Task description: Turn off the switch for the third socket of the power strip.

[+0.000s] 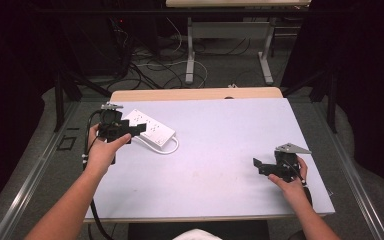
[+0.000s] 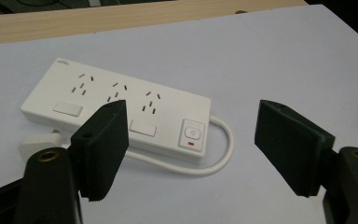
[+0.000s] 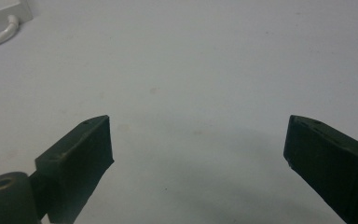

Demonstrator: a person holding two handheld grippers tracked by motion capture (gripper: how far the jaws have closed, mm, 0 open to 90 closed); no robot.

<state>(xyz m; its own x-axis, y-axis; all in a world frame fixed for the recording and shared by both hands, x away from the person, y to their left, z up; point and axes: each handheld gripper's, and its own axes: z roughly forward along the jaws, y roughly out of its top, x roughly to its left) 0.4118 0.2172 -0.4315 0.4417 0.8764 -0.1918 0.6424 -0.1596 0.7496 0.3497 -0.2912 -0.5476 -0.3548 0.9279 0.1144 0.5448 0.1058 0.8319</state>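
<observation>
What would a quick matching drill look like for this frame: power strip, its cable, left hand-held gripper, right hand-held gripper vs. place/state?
Column 1
1. power strip
2. white cable
3. left hand-held gripper
4. right hand-held gripper

Column 2
A. open, over bare mat at the table's right side
B. looped in a curve off the strip's switch end
C. open, held just at the strip on the left side
D. lying flat on the mat, sockets up

Pairs: 1-D, 2-B, 3-C, 4-A

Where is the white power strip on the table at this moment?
In the high view the white power strip lies on the far left part of the table, just beyond the open left gripper, far from the right gripper.
</observation>
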